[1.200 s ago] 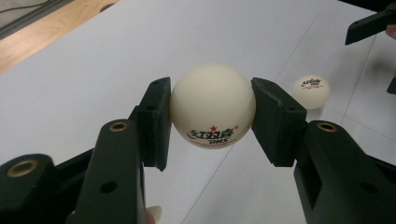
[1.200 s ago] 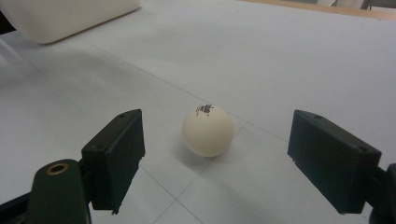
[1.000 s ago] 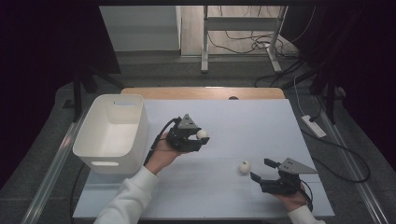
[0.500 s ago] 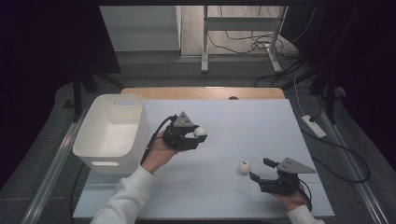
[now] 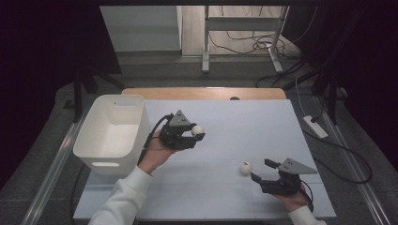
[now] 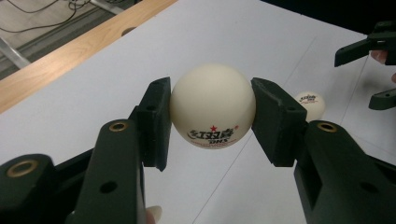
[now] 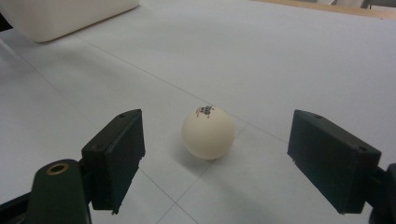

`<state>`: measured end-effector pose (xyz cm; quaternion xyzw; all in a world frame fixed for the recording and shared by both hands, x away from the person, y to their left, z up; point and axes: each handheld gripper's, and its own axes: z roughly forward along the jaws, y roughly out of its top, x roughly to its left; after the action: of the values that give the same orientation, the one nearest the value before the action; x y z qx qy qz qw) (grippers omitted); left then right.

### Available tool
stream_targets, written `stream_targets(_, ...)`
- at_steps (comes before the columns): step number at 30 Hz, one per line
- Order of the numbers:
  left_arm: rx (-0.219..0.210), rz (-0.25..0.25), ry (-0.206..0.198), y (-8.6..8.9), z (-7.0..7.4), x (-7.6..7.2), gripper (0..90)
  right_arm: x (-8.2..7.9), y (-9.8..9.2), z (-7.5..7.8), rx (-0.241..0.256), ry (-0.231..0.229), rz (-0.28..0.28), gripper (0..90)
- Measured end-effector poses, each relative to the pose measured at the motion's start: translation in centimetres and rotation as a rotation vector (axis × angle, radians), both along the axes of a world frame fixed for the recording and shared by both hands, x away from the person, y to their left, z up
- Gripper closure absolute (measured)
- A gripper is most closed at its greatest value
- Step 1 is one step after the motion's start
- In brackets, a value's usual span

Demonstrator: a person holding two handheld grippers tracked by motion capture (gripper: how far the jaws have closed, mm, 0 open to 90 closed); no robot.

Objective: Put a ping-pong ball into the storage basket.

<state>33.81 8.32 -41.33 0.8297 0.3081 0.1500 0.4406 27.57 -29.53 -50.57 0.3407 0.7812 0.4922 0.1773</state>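
Carrying one cream plastic ping-pong ball (image 6: pixel 213 106) pinched in left gripper (image 5: pixel 193 136); next, swing left to white plastic bin (image 5: pixel 89 136), release.

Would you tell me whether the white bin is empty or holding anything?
Empty: the white bin shows only its bare floor in the high view.
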Motion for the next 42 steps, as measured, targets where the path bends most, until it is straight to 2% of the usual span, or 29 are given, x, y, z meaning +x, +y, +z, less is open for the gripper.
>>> stream_targets(8, -0.009, 0.003, -0.017, 0.4, 0.6, -0.1, 51.2, 0.0, 0.0, 0.0, -0.002, 0.000, 0.000, 18.6)
stream_targets(14, -0.031, 0.007, -0.038, 0.7, 1.4, -0.3, 51.2, 0.0, 0.0, 0.0, -0.002, 0.002, 0.000, 18.7)
stream_targets(27, -0.058, 0.035, -0.077, 1.5, 2.7, -0.4, 51.1, -0.1, -0.1, 0.0, 0.005, 0.000, -0.003, 18.7)
stream_targets(42, -0.075, 0.068, -0.098, 2.3, 3.6, -0.3, 51.1, -0.1, -0.1, 0.0, 0.005, 0.002, -0.002, 18.7)
